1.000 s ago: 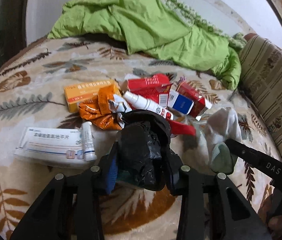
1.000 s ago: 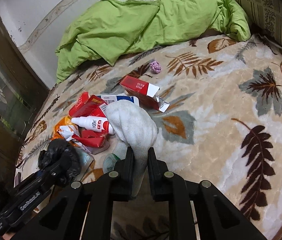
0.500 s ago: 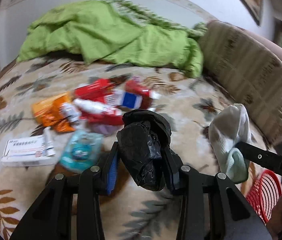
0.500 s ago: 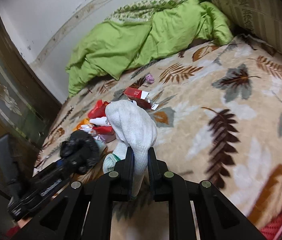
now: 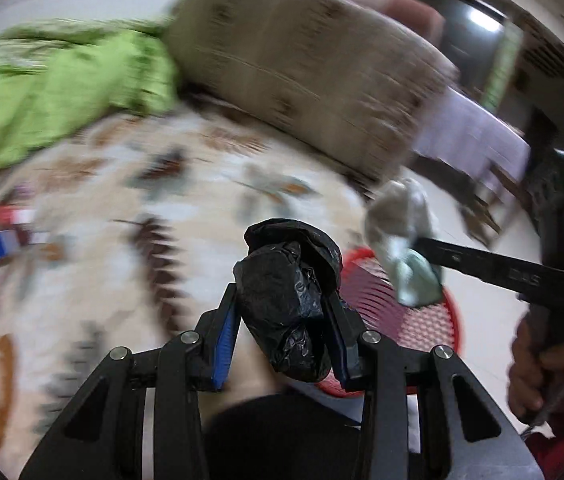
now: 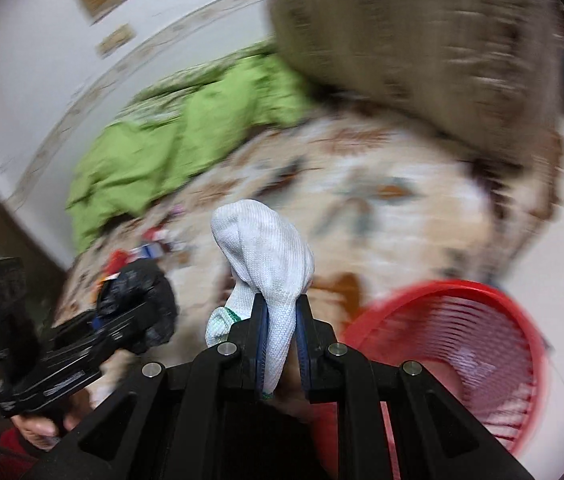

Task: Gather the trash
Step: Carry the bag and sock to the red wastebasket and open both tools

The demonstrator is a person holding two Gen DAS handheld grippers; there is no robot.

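The left hand-held gripper [image 5: 286, 334] pinches a crumpled black bag [image 5: 289, 300]. The right hand-held gripper [image 6: 282, 344] pinches a white sock [image 6: 270, 256]. Both are held up near the bed's edge [image 5: 345, 184], by a red basket [image 6: 481, 344] on the floor.

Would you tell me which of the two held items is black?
The crumpled black plastic bag in the left gripper; the right gripper holds a white sock.

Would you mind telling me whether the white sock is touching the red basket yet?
Apart. In the right wrist view the white sock is clamped between the right gripper jaws, held up with the red basket off to its right.
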